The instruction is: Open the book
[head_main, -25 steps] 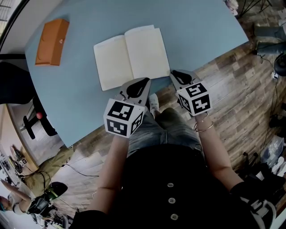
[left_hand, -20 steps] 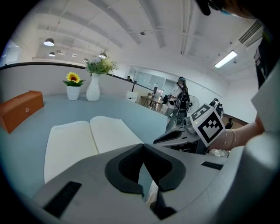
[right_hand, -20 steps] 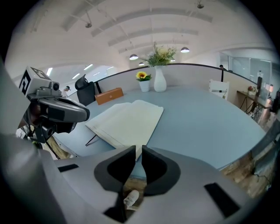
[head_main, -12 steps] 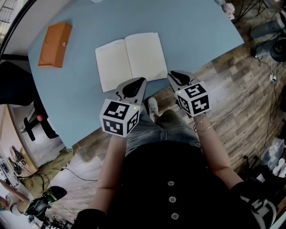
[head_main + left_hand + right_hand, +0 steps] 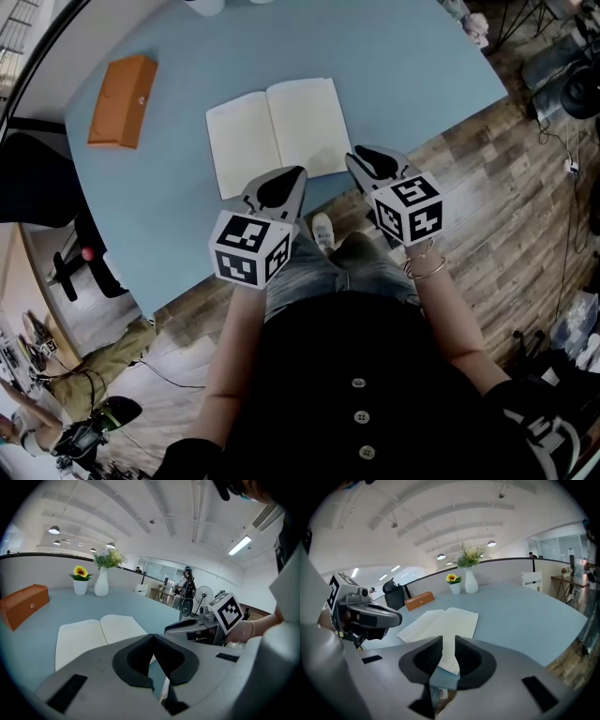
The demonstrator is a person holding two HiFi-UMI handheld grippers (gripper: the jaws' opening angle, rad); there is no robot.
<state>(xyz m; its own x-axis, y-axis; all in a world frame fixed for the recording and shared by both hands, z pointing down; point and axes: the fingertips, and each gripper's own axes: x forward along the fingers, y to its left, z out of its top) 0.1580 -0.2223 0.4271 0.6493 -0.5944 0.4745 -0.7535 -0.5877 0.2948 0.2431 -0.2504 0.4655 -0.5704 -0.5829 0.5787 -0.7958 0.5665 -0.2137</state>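
Book (image 5: 278, 134) lies flat and open on the light blue surface (image 5: 403, 66), its blank cream pages facing up and its spine running away from the person. The left gripper (image 5: 298, 172) hovers just beside the book's near edge, below the left page, with its jaws brought together and nothing between them. The right gripper (image 5: 355, 157) sits just beside the book's near right corner, its jaws parted by a narrow gap; in the right gripper view that corner shows through the gap, unclamped. An orange case (image 5: 122, 101) lies well apart from the book, off its left side. Beyond the book's far edge stand a white vase (image 5: 101, 583) of flowers and a small sunflower pot (image 5: 80, 585).
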